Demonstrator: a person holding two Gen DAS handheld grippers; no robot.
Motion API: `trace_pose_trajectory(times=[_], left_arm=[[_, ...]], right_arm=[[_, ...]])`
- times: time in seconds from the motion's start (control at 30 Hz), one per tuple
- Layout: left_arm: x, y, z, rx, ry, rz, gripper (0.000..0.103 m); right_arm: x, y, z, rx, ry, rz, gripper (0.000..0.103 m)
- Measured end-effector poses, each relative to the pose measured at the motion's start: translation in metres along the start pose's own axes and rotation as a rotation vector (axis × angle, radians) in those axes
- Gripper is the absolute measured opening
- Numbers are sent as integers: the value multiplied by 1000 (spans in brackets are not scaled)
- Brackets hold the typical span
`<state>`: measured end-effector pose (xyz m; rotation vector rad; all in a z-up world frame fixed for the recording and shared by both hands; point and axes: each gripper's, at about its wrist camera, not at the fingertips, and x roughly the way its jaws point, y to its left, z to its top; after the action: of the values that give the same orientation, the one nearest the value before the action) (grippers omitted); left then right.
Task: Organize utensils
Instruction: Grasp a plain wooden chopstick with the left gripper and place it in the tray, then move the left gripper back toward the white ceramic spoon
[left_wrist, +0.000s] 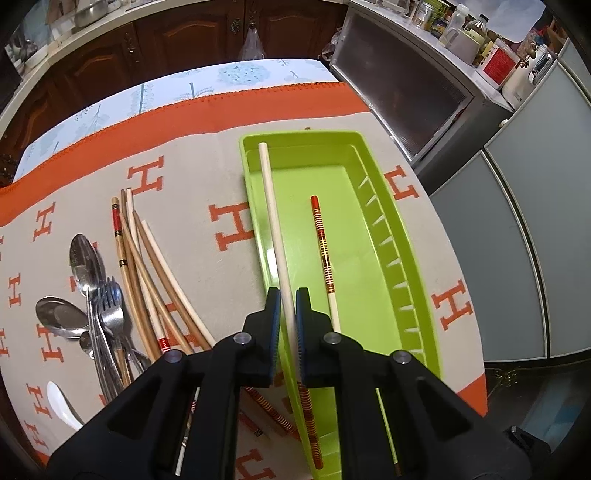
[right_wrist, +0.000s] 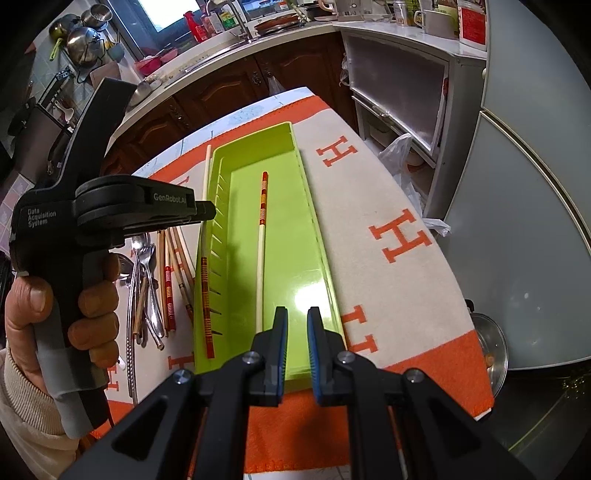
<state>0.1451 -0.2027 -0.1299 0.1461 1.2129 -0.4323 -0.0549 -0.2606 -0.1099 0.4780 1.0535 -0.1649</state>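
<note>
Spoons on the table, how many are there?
3 that show in the left wrist view, all left of the green tray: two metal spoons in the cutlery pile and one white spoon nearer the camera. More may hide under the forks.

Left wrist view: looks steeply down along its own fingers from close above the near end of the green tray (left_wrist: 373, 206), facing the far cabinets; loose utensils (left_wrist: 110, 295) lie to its left. Right wrist view: set a little further right and back, probably higher, facing the same way. Both share the tray, the patterned cloth (right_wrist: 399, 258) and the utensil pile.
</note>
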Motion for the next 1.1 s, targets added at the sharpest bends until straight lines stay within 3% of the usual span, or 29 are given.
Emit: trace_pose_trajectory(times=[0.23,0.4,0.73,1.1], left_arm=[[-8,4,-11,3,8,-16,5],[-17,8,-21,10,1,-23,11],[-53,36,-50,-18,-34,-43,12],[-105,103,-85,-57,-156,92,12]], right_arm=[[0,0,0,-2,5,0,10],[-1,3,0,-9,4,-2,10],[-2,11,-1,-26,10,-10,10],[3,34,-1,-77,26,-13,10]])
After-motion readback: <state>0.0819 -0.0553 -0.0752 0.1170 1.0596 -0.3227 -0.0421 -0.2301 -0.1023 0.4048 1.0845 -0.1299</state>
